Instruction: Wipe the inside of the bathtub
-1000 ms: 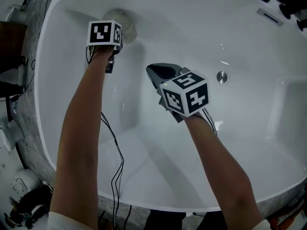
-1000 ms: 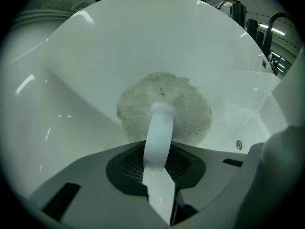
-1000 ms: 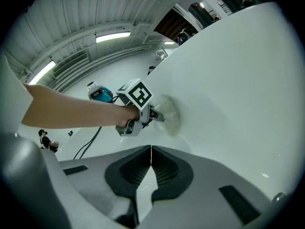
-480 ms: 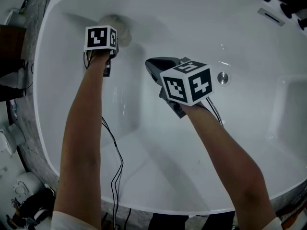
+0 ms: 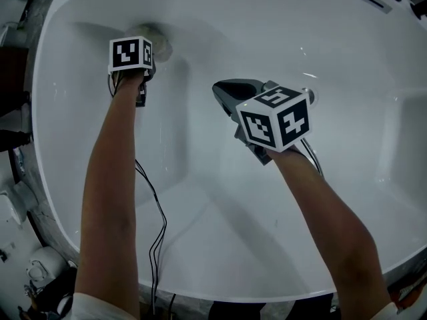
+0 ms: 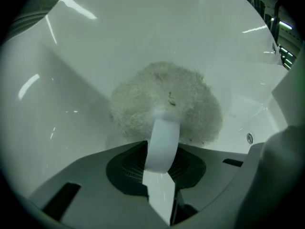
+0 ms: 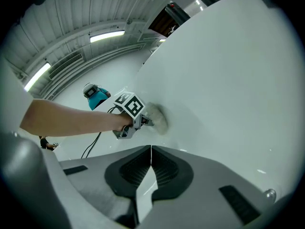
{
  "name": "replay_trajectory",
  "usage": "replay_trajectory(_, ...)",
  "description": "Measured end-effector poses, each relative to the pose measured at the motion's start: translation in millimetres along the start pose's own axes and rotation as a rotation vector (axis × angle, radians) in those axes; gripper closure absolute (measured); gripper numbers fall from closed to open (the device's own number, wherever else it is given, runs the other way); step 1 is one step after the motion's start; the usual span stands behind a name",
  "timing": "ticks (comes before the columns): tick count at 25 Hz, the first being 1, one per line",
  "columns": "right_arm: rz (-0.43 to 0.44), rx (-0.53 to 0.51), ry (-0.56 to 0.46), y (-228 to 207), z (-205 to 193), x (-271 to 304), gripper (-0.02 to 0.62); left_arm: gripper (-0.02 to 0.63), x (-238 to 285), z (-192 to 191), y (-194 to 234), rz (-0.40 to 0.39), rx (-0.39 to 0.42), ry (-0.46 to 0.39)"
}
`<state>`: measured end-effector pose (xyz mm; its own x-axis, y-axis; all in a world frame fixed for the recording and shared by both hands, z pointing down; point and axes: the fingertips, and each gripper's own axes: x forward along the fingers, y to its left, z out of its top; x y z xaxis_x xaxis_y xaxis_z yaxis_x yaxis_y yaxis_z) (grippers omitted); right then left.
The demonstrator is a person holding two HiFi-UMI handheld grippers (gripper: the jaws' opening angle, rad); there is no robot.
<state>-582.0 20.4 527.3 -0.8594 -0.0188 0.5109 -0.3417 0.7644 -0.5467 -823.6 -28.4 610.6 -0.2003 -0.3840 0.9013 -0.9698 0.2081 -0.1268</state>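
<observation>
Bathtub (image 5: 267, 19): a white tub is seen from steeply above, and both arms are reached down into it.

Left arm (image 5: 113, 179): it is stretched almost straight from the near rim toward the tub's far-left inner wall, bare below a white sleeve edge.

Left gripper (image 5: 148, 64): it is held at the far end of that arm, its marker cube (image 5: 130, 53) facing up. In the left gripper view the jaws (image 6: 159, 173) are seen clamped on a white handle (image 6: 162, 140).

Scrubbing pad (image 6: 167, 104): a round, fluffy, off-white pad is fixed to the end of the white handle. It is pressed against the tub's curved wall (image 6: 143, 32) and shows in the head view just beyond the left cube (image 5: 162, 45).

Right arm (image 5: 327, 225): it is angled in from the lower right, with the wrist raised over the middle of the tub.

Right gripper (image 5: 225, 91): it is pointed toward the left gripper. In its own view the jaws (image 7: 151, 149) are seen closed together with nothing between them.

Right gripper's outlook: the left gripper (image 7: 143, 120), its cube and the pad (image 7: 159, 118) are seen against the tub wall (image 7: 228, 80).

Round metal fitting (image 5: 309, 96): it is set in the tub surface and partly covered by the right cube (image 5: 275, 119).

Cables (image 5: 157, 225): thin black leads are hung beside the left arm, down to the near rim.
</observation>
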Motion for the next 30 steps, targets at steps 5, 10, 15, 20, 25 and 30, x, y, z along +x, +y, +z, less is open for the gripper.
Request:
replay_trajectory(5,-0.025,0.04,-0.015,-24.8,-21.2,-18.3,0.575,0.511,13.1,-9.8,-16.3,0.0,0.009,0.023)
replay_trajectory(10,-0.046,0.077,-0.037,-46.7,-39.6,-30.9,0.575,0.511,28.3,-19.9,-27.3,0.009,0.034,0.044)
replay_trajectory(15,-0.059,0.096,-0.032,-57.7,-59.7,-36.1,0.575,0.511,37.6,-28.4,-32.1,0.012,0.065,0.064)
replay_trajectory(20,-0.073,0.116,-0.035,-61.1,-67.5,-47.0,0.575,0.509,34.8,-23.2,-52.7,-0.012,0.075,0.055)
replay_trajectory(25,-0.084,0.122,-0.05,-68.8,-66.6,-56.6,0.575,0.51,39.4,-22.2,-80.5,-0.041,0.065,0.052)
replay_trajectory(30,-0.103,0.139,-0.078,-80.4,-64.9,-76.4,0.575,0.511,35.2,-20.1,-100.2,-0.051,0.055,0.039)
